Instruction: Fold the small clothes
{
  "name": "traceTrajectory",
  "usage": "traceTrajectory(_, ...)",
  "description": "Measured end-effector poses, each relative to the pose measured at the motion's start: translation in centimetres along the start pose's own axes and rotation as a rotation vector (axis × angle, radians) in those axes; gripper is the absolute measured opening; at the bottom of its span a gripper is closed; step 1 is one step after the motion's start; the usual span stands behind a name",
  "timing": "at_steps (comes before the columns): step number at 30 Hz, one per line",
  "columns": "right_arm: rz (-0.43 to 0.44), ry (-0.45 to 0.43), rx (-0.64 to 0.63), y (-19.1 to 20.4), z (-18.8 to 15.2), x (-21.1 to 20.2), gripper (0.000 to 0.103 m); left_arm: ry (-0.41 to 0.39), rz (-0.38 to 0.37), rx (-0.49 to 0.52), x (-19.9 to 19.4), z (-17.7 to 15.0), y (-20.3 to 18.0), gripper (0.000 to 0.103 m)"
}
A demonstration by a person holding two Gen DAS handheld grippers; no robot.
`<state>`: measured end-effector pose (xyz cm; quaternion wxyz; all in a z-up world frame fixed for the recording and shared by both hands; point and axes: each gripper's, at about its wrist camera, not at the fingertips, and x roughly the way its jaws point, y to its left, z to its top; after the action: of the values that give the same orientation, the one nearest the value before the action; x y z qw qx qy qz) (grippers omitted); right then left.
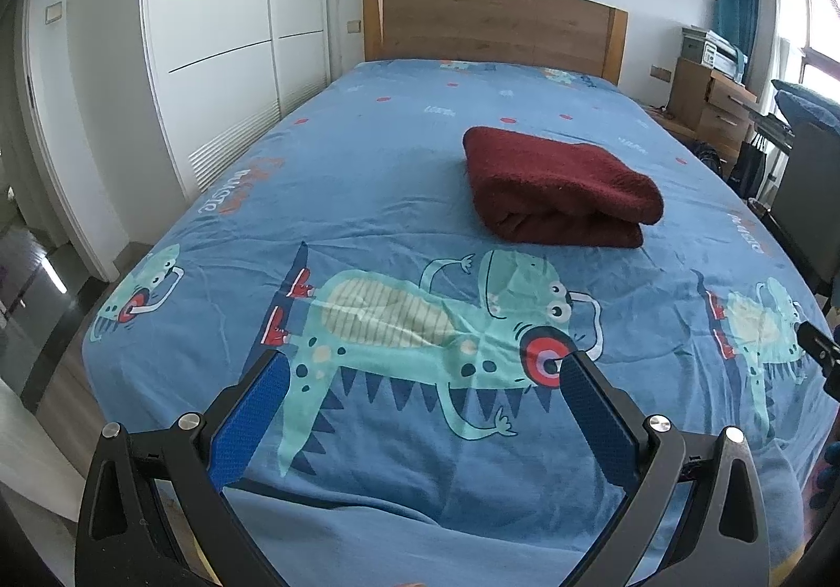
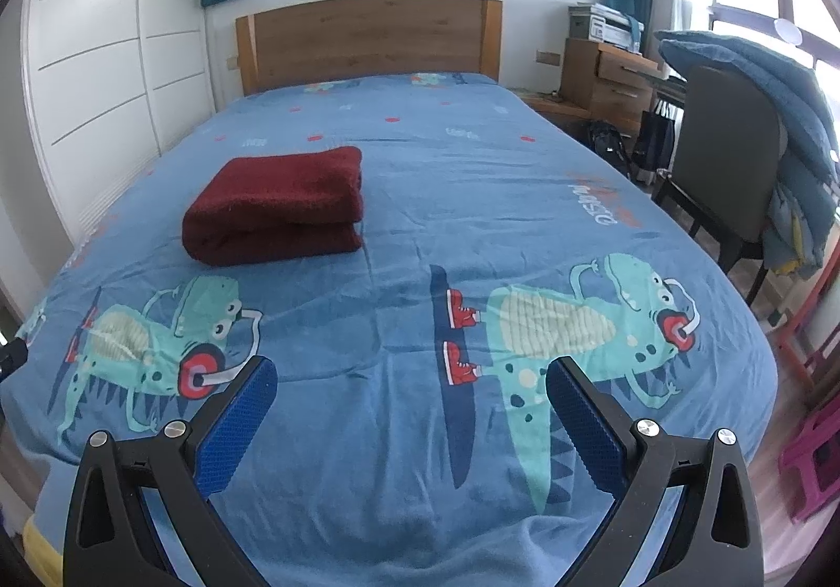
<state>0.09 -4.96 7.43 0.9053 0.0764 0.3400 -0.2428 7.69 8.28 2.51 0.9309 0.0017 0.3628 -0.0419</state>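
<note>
Left wrist view: folded red cloth (image 1: 559,185) lies well beyond spread left tool (image 1: 425,366).

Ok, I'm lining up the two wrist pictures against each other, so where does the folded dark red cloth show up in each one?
Left wrist view: the folded dark red cloth lies right of centre on the bed, beyond the open left hand-held gripper.
Right wrist view: the cloth lies left of centre, beyond the open right hand-held gripper.
Shared landmark: the wooden headboard at the far end of the bed.
</note>
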Motion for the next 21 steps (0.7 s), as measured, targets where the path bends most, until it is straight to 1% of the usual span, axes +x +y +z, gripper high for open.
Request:
traceTrajectory(13, 0.005, -0.008, -0.011, -0.4, 0.8, 0.9, 0.103, 0.008, 0.035, -0.001, 0.5, 0.7, -0.1, 0.102)
traceTrajectory(21, -0.008, 0.006, -0.021, -0.8, 0.9, 1.7, 0.103, 0.026, 0.050, -0.002, 1.3, 0.6, 0.4, 0.102)
